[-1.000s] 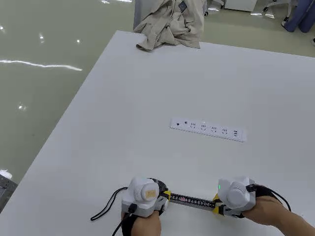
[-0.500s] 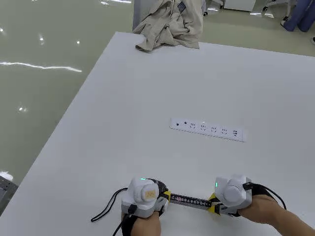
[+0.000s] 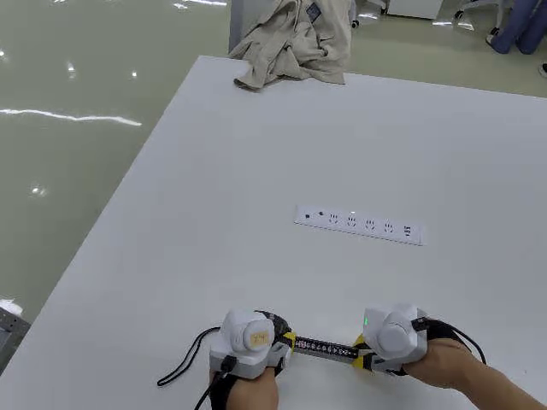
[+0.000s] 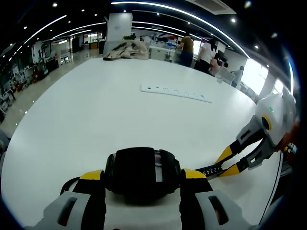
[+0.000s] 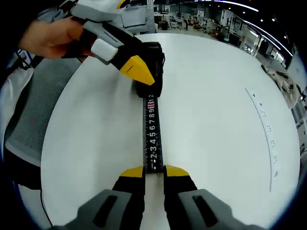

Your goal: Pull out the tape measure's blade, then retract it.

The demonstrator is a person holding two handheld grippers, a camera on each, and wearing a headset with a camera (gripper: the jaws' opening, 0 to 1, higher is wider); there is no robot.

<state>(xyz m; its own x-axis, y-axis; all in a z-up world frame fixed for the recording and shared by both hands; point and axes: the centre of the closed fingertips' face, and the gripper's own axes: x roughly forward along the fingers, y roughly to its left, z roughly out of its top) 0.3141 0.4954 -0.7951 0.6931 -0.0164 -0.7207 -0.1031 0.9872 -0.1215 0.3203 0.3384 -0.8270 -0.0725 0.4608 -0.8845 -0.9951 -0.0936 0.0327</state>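
The black tape measure case (image 4: 142, 171) sits clamped between the yellow-tipped jaws of my left gripper (image 4: 143, 176), low on the white table (image 3: 256, 171). Its blade (image 5: 152, 139), white with black and red numbers, runs out of the case (image 5: 151, 64) to my right gripper (image 5: 153, 171), whose jaws are shut on the blade's end. In the head view the left gripper (image 3: 286, 342) and the right gripper (image 3: 357, 354) stand close together near the table's front edge, with a short stretch of blade (image 3: 325, 348) between them. A black wrist strap (image 3: 184, 359) trails left from the case.
A white power strip (image 3: 359, 225) lies across the middle of the table. Crumpled beige cloth (image 3: 295, 43) is heaped at the far edge. The table's left edge drops to a glossy floor. People stand far off in the left gripper view.
My right gripper has moved left toward the left gripper, and the exposed stretch of blade has grown shorter. The left gripper and case have stayed put.
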